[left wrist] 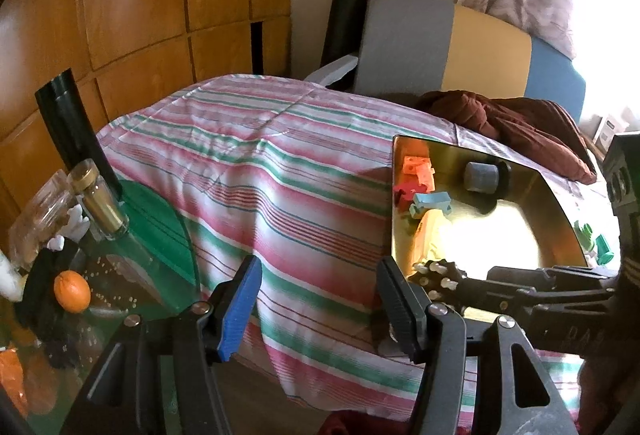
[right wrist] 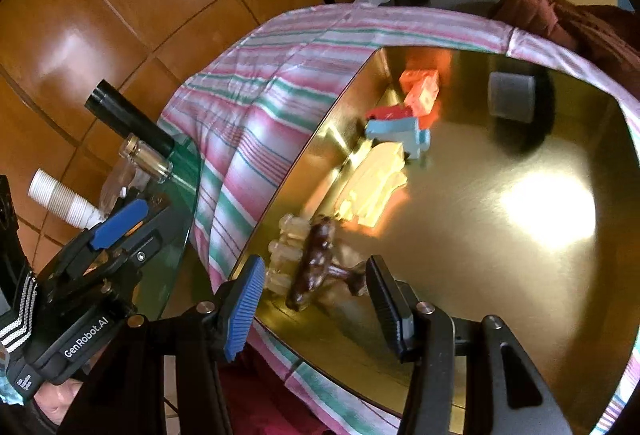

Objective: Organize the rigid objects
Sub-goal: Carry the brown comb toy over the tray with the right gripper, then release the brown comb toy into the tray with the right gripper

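Note:
A shiny gold tray [right wrist: 480, 275] lies on the striped cloth [left wrist: 260, 163]. At its far left lie an orange block [right wrist: 420, 87], a red piece [right wrist: 392, 113], a light blue piece [right wrist: 396, 129] and a cream piece [right wrist: 376, 187]. A grey cylinder [right wrist: 512, 95] stands apart from them. My right gripper [right wrist: 316, 291] hangs over the tray's near left edge, shut on a small brown toy guitar [right wrist: 316, 259]. Its headstock [left wrist: 436, 273] sticks out past the fingertips. My left gripper [left wrist: 320, 307] is open over the cloth's hanging edge, nothing between its pads.
A glass side table [left wrist: 160, 235] at the left carries an orange fruit [left wrist: 72, 291], a gold-capped bottle [left wrist: 100, 203], a black tube [left wrist: 68, 119] and paper cups [right wrist: 60, 199]. Green pieces [left wrist: 596, 243] lie right of the tray. A maroon cloth [left wrist: 520, 123] and a chair stand behind.

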Demonstrator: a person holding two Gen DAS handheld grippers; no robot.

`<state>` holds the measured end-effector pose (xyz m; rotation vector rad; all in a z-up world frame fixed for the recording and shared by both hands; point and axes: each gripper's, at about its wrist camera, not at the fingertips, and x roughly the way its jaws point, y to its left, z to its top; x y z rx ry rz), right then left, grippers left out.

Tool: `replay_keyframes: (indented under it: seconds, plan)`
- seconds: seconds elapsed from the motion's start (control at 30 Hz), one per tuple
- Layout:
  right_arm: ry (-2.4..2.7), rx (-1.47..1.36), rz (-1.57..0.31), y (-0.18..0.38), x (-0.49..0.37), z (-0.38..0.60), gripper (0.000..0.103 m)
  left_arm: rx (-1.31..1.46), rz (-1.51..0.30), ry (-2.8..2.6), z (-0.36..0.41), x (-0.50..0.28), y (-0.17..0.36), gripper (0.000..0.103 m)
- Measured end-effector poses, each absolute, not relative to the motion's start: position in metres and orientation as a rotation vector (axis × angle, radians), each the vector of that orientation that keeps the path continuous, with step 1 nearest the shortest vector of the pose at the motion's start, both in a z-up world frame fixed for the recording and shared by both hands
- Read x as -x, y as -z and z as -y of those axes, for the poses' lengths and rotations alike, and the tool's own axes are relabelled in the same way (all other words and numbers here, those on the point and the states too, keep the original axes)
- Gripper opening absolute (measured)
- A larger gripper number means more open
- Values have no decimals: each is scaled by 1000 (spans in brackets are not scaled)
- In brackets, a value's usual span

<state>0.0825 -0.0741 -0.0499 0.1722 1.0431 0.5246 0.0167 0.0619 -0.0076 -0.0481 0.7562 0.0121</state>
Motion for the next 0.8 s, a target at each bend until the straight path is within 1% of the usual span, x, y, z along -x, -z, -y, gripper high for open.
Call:
replay_keyframes:
  seconds: [0.3,0.43,0.8]
  plan:
    - [-456,-162,-981,39,-75,94,53,16,-749,25,-44,-14,1,61]
    - [-419,-146,-954,36,-71,103,60,0,-750,46,-33,-12,1,63]
    - [-346,-104,-897,26,-63,127,61,-45,-745,103,-10,-9,-4,63]
